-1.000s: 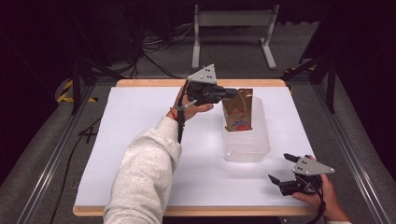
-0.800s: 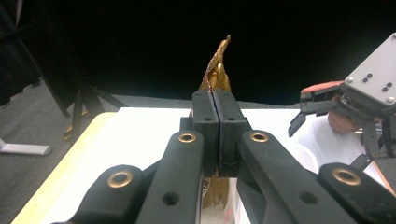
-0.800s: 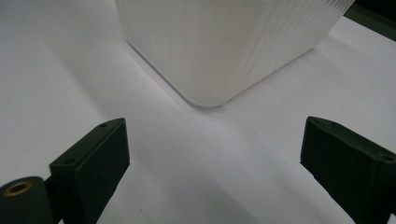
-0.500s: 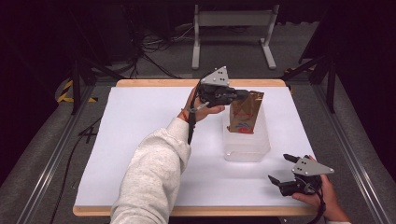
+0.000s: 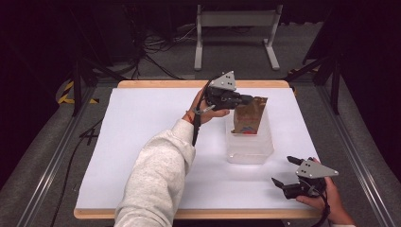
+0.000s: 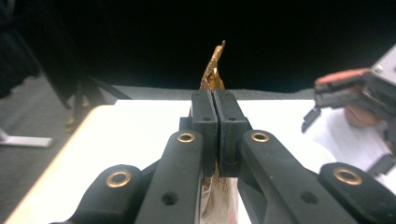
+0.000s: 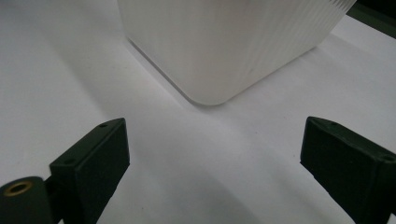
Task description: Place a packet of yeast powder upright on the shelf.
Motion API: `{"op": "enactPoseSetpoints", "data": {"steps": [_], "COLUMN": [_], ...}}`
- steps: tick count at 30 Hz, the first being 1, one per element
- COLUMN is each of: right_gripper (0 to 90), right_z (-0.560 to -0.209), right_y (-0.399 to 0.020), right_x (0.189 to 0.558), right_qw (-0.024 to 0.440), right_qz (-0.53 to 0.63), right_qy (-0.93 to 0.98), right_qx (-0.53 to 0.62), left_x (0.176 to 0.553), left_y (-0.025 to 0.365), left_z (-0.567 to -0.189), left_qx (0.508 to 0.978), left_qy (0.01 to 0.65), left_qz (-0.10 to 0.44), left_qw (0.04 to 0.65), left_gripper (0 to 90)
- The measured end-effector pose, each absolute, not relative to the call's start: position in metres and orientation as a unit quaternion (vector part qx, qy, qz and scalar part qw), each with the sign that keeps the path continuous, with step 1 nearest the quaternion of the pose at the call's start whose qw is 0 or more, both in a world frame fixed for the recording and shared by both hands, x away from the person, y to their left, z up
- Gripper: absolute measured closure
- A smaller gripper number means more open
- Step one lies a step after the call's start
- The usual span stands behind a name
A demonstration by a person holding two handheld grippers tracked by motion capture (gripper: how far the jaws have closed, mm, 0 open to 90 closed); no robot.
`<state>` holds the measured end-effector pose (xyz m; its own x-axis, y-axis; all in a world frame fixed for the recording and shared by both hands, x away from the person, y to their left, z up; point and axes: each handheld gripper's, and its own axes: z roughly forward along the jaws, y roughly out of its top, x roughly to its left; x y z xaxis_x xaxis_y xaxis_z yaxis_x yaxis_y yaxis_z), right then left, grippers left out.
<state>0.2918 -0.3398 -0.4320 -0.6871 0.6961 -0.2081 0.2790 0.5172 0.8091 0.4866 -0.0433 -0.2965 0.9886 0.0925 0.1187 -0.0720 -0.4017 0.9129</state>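
Note:
A brown-gold pouch (image 5: 249,116) hangs upright, and its lower end reaches into the far end of a clear plastic bin (image 5: 249,150) right of the table's middle. My left gripper (image 5: 248,100) is shut on the pouch's top edge and comes in from the left. In the left gripper view the jaws of the left gripper (image 6: 215,107) are pressed together, and the pouch (image 6: 214,70) sticks up beyond them. My right gripper (image 5: 283,170) rests open near the front right corner. In the right gripper view the right gripper (image 7: 215,149) has nothing between its jaws and faces the bin's corner (image 7: 224,42).
White sheet (image 5: 142,132) covers the table, which has a wooden rim. Its left half is bare. A metal stand (image 5: 236,28) and cables lie on the floor beyond the far edge. Dark rails run along both sides.
My left gripper has carried the pouch to the right and slightly down, so that it now sits over the bin's far end. The right gripper has stayed put.

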Motion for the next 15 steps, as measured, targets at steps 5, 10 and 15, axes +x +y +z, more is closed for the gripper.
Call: {"op": "enactPoseSetpoints", "data": {"steps": [5,10,15], "right_gripper": [8.7,8.7,8.7], "right_z": [-0.432,-0.432,-0.432], "right_y": [-0.339,-0.339,-0.339], "right_x": [0.292,0.292,0.292], "right_qw": [0.265,0.265,0.266], "right_qz": [0.394,0.394,0.394], "right_qy": [0.830,0.830,0.830], "right_qx": [0.293,0.293,0.292], "left_x": [0.485,0.484,0.484], "left_y": [-0.044,-0.042,-0.039], "left_z": [-0.307,-0.316,-0.322], "left_qx": [0.835,0.834,0.832], "left_qy": [0.009,0.015,0.021], "left_qz": [0.065,0.057,0.052], "left_qw": [0.546,0.549,0.553], "left_gripper": [87.9,87.7,87.7]}}
